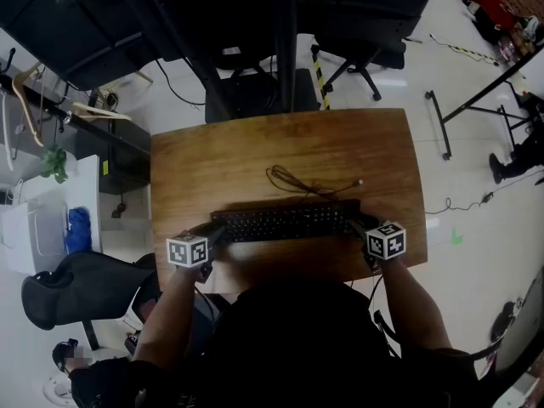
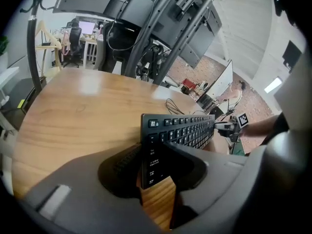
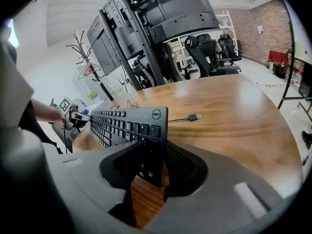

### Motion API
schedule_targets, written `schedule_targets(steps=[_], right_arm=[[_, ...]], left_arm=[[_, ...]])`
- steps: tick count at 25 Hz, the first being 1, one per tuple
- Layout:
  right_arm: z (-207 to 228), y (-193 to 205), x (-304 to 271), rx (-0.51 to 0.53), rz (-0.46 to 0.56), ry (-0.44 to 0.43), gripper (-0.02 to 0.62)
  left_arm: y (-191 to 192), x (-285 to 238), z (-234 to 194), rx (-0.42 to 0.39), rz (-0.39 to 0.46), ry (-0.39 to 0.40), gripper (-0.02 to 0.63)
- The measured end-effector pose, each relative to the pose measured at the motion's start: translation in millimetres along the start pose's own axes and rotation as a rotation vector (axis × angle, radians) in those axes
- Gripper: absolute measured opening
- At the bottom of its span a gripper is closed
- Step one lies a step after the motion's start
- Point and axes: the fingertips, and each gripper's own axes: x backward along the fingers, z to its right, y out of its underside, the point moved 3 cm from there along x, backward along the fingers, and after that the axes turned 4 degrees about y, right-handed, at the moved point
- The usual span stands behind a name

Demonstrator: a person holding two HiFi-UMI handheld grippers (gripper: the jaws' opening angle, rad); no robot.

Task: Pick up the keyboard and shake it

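**Thin end grips could let the keyboard slip when shaken**

The main risk, as I judge it, is at the jaws themselves. Each gripper has only a narrow strip of one end of the keyboard between its jaws. In both gripper views, one jaw sits over the outermost keys and the other stands just off the end edge. If they close like that, they may press keys or slide off the smooth end instead of biting the body. A shake would then work the keyboard loose. If one hand lifts ahead of the other, the keyboard would twist and could lever out of the weaker grip.

Farther out, the loose cable lies coiled behind the keyboard with its plug free on the surface. Shaking could whip it about or drag the plug along the wood. The keyboard lies flat near the person's edge of the surface, so a drop there could send it over the edge.

The jaws of the left gripper are spread. The keyboard's left end, with its first column of keys, stands between them, and bare wood shows below it. I see no pinch. The jaws of the right gripper are spread about as wide around the right end, under the logo corner. Its ribbed pad is just beside the end edge and does not visibly press it. Neither gripper holds anything yet.
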Motion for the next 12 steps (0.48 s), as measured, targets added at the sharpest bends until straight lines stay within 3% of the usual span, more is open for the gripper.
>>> schedule_targets(steps=[5, 12], right_arm=[[1, 4, -8, -0.02, -0.045, -0.002, 0.133], [1, 9, -12, -0.059, -0.048, -0.004, 0.138]], left_arm=[[2, -7, -8, 0.045, -0.059, -0.004, 0.124], [2, -10, -14, 0.041, -0.028, -0.051, 0.127]])
